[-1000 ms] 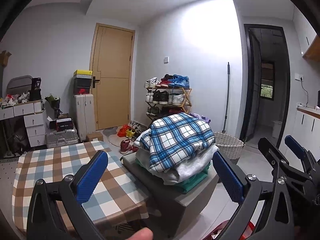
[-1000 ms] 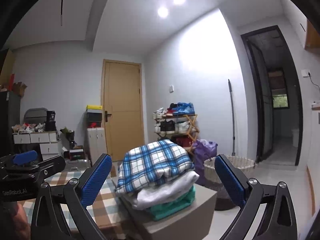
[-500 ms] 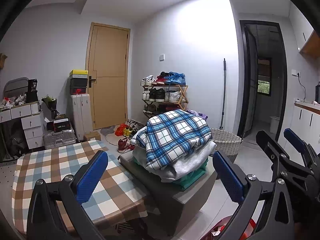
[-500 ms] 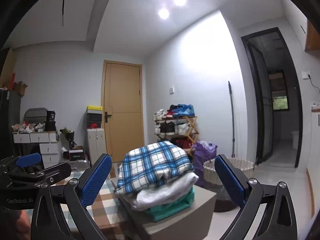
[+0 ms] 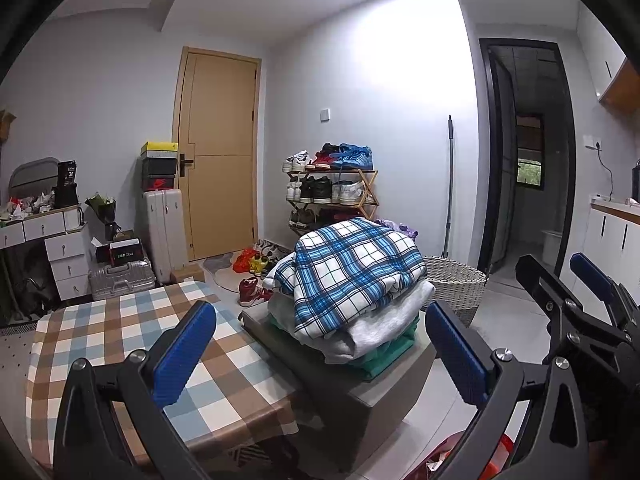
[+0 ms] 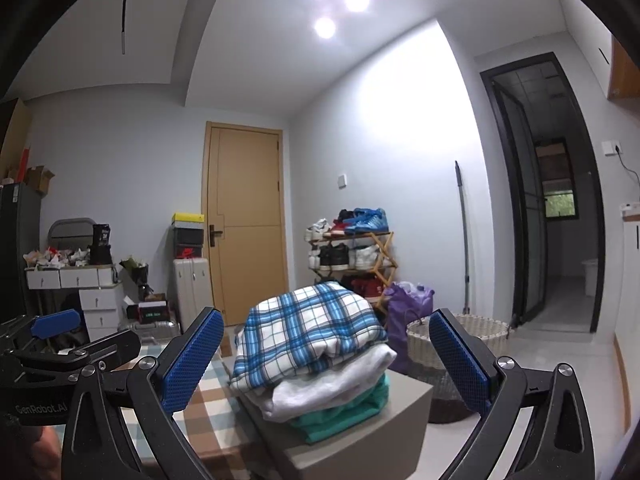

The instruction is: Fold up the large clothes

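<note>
1. Both grippers, the left gripper [image 5: 320,354] and the right gripper [image 6: 326,358], were held with jaws spread wide and nothing between them; over the last second they were raised slightly and kept level, no closer to the clothes.
2. Just beyond, the checked tablecloth [image 5: 116,328] was left bare, so no garment had been laid out yet.
3. Farther right, the plaid garment [image 5: 352,272] was seen topping the folded pile on the grey box [image 5: 360,392], untouched.

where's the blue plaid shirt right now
In both wrist views the blue plaid shirt sits centre frame, folded on top of a grey garment and a green one, on a grey box right of the checked table.
</note>
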`<state>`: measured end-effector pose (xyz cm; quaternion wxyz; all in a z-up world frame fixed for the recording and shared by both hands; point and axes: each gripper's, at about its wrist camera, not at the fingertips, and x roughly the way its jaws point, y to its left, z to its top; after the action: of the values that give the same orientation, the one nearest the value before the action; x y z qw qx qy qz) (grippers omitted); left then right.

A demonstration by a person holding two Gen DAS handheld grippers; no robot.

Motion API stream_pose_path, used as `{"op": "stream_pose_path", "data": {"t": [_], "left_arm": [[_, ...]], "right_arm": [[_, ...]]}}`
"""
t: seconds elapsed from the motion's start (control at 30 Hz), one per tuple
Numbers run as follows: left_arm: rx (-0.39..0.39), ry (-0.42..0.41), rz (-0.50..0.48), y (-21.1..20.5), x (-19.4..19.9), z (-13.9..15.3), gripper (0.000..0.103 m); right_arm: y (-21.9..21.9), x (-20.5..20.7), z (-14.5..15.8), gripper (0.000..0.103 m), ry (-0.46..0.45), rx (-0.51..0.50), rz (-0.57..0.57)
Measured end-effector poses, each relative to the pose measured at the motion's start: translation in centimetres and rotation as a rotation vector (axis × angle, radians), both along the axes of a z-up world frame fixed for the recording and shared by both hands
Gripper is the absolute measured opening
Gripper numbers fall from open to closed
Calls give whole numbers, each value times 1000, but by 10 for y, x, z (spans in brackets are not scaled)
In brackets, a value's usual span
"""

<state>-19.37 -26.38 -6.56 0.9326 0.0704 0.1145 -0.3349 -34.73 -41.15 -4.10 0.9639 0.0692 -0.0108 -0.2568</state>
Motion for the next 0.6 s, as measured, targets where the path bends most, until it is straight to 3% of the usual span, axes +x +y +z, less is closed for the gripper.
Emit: {"op": "stream_pose_path", "data": {"t": [0.6], "left_arm": [[2, 8, -14, 3, -1, 1, 102]], "right_arm": [[-1, -2, 1, 103, -3, 4, -4]]}}
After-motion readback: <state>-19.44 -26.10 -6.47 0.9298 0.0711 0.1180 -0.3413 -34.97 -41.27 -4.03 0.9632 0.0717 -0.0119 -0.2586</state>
